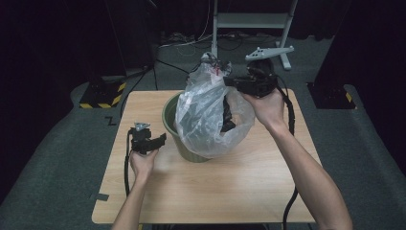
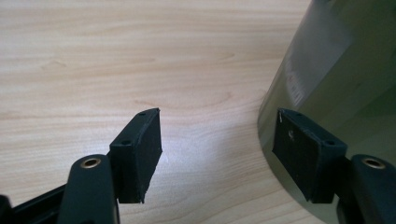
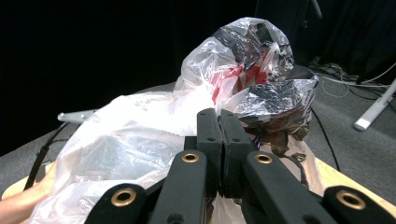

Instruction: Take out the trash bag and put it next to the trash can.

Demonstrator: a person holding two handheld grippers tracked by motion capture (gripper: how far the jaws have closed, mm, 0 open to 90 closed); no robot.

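The left hand-held gripper (image 1: pixel 160 139) sits low over the wooden worktop (image 1: pixel 143 108), just left of the dark green bin (image 1: pixel 170 115), its jaws spread apart with nothing between them. In the left gripper view, one pad (image 2: pixel 140 151) hangs over bare wood while the other pad (image 2: pixel 306 156) lies right against the bin's curved wall (image 2: pixel 336 70); whether it touches the wall cannot be told. The bin stands upright near the worktop's middle. A clear plastic bag (image 1: pixel 210 115) rises out of the bin and bulges over the bin's right side, with something dark showing through it. Above and to the right of the bin, the right hand-held gripper (image 1: pixel 229 82) is raised off the worktop, its jaws pressed together on the bag's crumpled upper part (image 3: pixel 233 88), which bears red print.
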